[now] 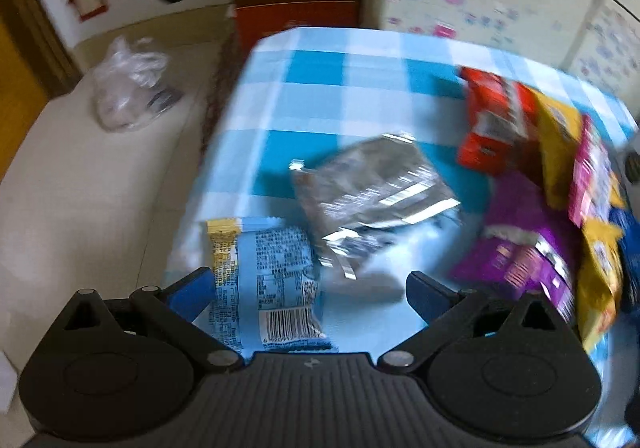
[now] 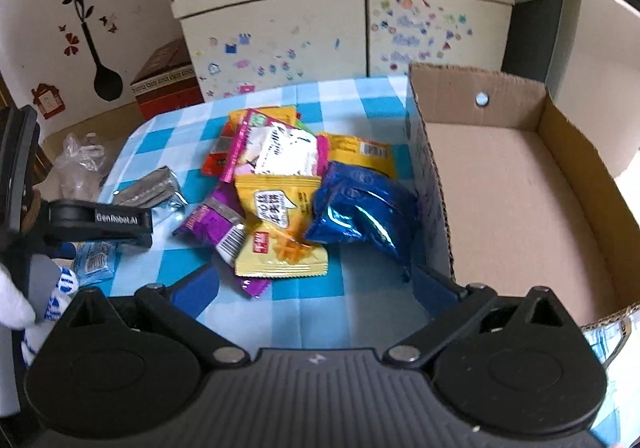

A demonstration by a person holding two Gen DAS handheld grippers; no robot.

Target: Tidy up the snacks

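Left gripper point(image 1: 308, 288) spread wide over light-blue snack pack point(image 1: 267, 280). Right gripper point(image 2: 316, 288) spread wide, empty, near snack pile point(image 2: 296, 191) beside cardboard box point(image 2: 520, 183).

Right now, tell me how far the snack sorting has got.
Nothing looks done: the cardboard box shows only bare floor. Nothing is in hand either: the left tool and the right tool both stand open and hold nothing. Everything is left: the snack pile, the silver packet and the light blue packet all lie on the checked cloth.
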